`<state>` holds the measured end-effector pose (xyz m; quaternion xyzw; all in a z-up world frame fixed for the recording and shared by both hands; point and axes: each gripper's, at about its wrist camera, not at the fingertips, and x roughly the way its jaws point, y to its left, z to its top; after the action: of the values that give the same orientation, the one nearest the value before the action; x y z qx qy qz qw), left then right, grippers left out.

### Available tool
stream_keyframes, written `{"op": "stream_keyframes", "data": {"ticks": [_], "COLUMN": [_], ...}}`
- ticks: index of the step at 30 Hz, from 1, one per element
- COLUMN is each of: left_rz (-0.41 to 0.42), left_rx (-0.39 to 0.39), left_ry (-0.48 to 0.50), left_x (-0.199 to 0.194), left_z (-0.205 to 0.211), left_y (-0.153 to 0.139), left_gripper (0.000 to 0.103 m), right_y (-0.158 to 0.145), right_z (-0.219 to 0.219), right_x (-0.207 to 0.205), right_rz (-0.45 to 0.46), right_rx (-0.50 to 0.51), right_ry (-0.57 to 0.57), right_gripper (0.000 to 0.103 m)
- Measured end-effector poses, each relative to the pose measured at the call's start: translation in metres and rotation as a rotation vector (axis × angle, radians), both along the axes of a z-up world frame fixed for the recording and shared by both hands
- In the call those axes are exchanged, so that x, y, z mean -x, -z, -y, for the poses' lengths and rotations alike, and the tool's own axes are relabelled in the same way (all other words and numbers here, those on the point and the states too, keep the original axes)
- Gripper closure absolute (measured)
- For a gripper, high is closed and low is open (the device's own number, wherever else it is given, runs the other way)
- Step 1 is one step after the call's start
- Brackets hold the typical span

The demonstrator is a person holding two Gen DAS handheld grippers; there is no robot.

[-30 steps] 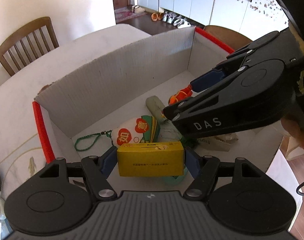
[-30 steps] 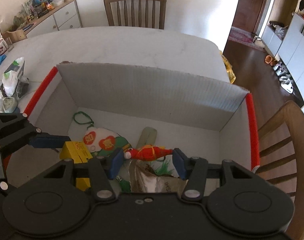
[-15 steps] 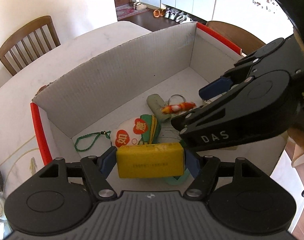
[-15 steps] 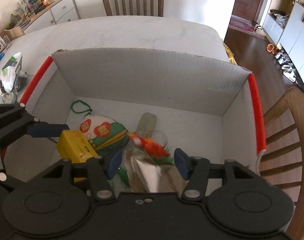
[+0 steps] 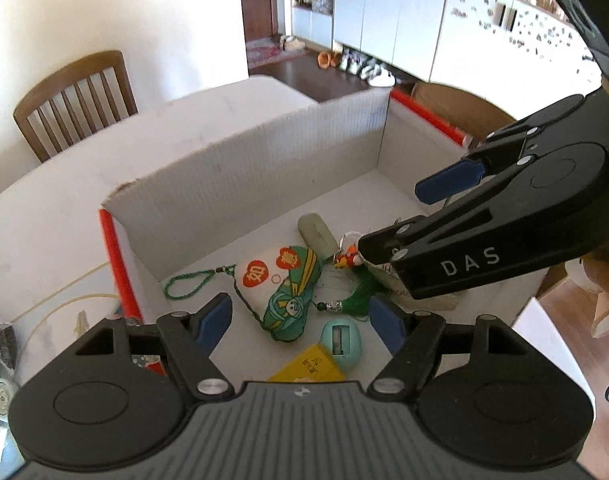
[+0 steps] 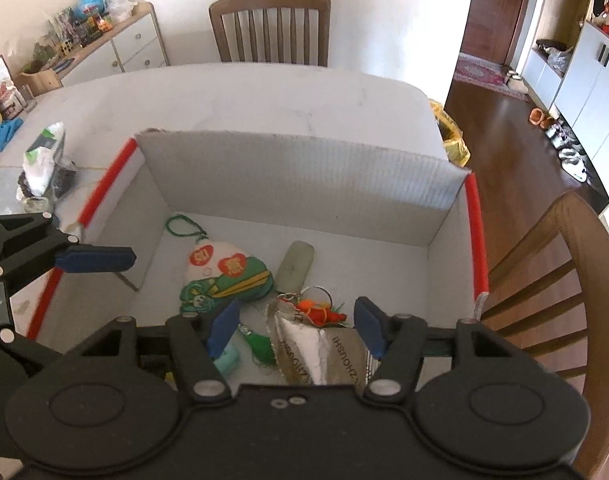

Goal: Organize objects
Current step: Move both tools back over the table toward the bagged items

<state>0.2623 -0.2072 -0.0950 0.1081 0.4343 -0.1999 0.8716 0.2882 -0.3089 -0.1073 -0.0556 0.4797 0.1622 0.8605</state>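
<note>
Yellow box (image 5: 306, 368) dropped into carton (image 5: 244, 184); left gripper (image 5: 300, 322) empty.

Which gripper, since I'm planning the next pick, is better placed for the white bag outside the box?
Left gripper: open, by the box wall nearest the bag; the right gripper, just opened and empty, is farther.

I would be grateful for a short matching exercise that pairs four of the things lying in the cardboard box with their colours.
Things:
1. small carton
2. egg-shaped sharpener
3. looped cord
4. fish charm

Colours:
A. dark green
B. orange-red
C. yellow
D. pale teal

Pairs: 1-C, 2-D, 3-A, 4-B
</note>
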Motion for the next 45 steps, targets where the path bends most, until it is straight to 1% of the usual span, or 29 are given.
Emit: {"op": "stream_keyframes", "data": {"ticks": [4, 10, 13, 15, 16, 17, 22, 25, 27, 28, 29, 31, 34, 38, 42, 43, 45], "left_rz": [0.052, 0.117, 0.144, 0.171, 0.188, 0.203, 0.247, 0.268, 0.275, 0.275, 0.276, 0.274, 0.266, 0.251, 0.219, 0.215, 0.213], "left_rx": [0.035, 0.083, 0.104, 0.109, 0.107, 0.101, 0.117, 0.121, 0.128, 0.135, 0.139, 0.14, 0.156, 0.167, 0.198, 0.206, 0.21], "left_ry": [-0.018, -0.07, -0.09, -0.119, -0.134, -0.146, -0.2, -0.206, -0.221, -0.227, -0.232, -0.245, -0.255, -0.277, -0.275, -0.27, -0.273], "left_x": [0.013, 0.033, 0.042, 0.048, 0.053, 0.056, 0.073, 0.082, 0.088, 0.091, 0.093, 0.099, 0.103, 0.105, 0.104, 0.103, 0.104], "left_z": [-0.011, -0.035, -0.052, -0.064, -0.072, -0.079, -0.121, -0.146, -0.163, -0.174, -0.181, -0.2, -0.225, -0.259, -0.289, -0.295, -0.309], "left_y": [-0.017, -0.04, -0.049, -0.053, -0.056, -0.059, -0.07, -0.076, -0.078, -0.078, -0.078, -0.077, -0.073, -0.065, -0.054, -0.05, -0.042], "left_gripper": [0.028, 0.028, 0.028, 0.027, 0.025, 0.022, 0.018, 0.015, 0.014, 0.013, 0.013, 0.009, 0.008, 0.003, 0.002, 0.0, 0.0], "right_y": [-0.017, -0.039, -0.048, -0.053, -0.054, -0.056, -0.064, -0.067, -0.069, -0.07, -0.07, -0.071, -0.071, -0.071, -0.068, -0.067, -0.063], "right_z": [-0.001, -0.015, -0.023, -0.032, -0.036, -0.041, -0.071, -0.092, -0.105, -0.112, -0.119, -0.133, -0.153, -0.181, -0.21, -0.217, -0.23], "right_x": [0.012, 0.035, 0.045, 0.051, 0.053, 0.056, 0.069, 0.075, 0.078, 0.079, 0.082, 0.084, 0.086, 0.085, 0.079, 0.078, 0.072], "right_rz": [0.039, 0.107, 0.133, 0.152, 0.162, 0.172, 0.204, 0.217, 0.22, 0.221, 0.226, 0.228, 0.226, 0.223, 0.222, 0.22, 0.214], "right_rx": [-0.021, -0.028, -0.05, -0.059, -0.058, -0.062, -0.088, -0.113, -0.135, -0.148, -0.157, -0.172, -0.189, -0.195, -0.171, -0.168, -0.16], "right_ry": [-0.008, -0.027, -0.017, -0.017, -0.014, -0.012, -0.014, -0.011, -0.011, -0.014, -0.015, -0.023, -0.036, -0.047, -0.061, -0.063, -0.066], "right_gripper": [0.04, 0.038, 0.029, 0.028, 0.028, 0.026, 0.018, 0.015, 0.013, 0.008, 0.006, 0.005, 0.004, 0.004, 0.004, 0.004, 0.004]}}
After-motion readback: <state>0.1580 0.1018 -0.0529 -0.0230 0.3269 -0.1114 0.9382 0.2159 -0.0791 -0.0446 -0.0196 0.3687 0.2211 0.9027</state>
